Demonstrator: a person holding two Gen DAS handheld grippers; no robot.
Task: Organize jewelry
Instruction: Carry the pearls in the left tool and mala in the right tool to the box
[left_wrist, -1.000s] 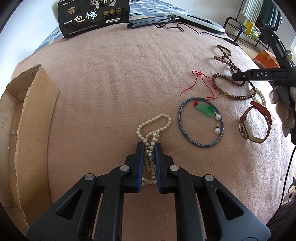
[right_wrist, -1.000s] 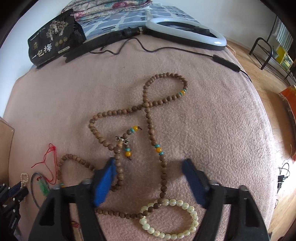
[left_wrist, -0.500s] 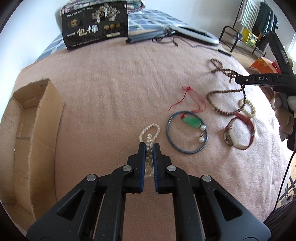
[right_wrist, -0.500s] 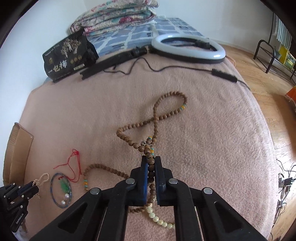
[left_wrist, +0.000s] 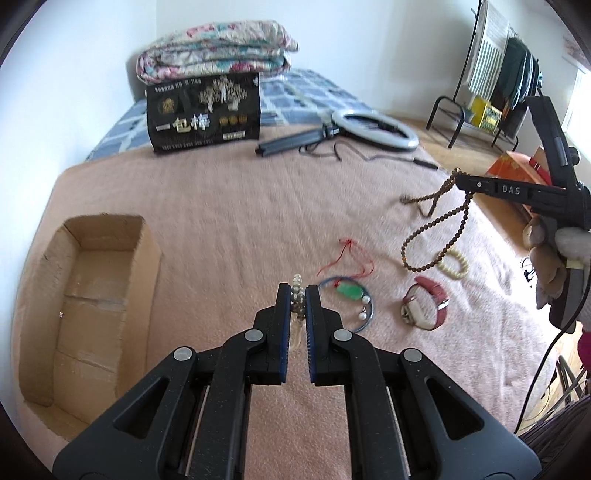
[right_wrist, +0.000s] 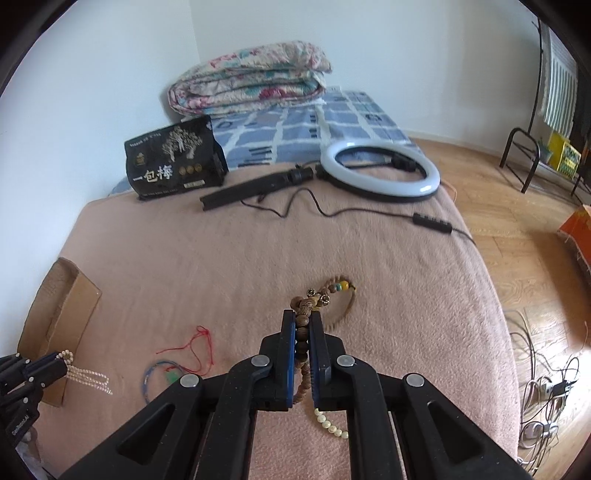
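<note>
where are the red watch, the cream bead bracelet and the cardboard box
red watch (left_wrist: 424, 308), left wrist view, point on the pale watch case inside the red strap loop
cream bead bracelet (left_wrist: 453, 263), left wrist view, point on its beaded ring
cardboard box (left_wrist: 146, 245), left wrist view, point on its right wall

Left gripper raised above pink blanket, jaws clamped on pearls. Right gripper likewise raised above blanket, jaws clamped on wooden beads.
</note>
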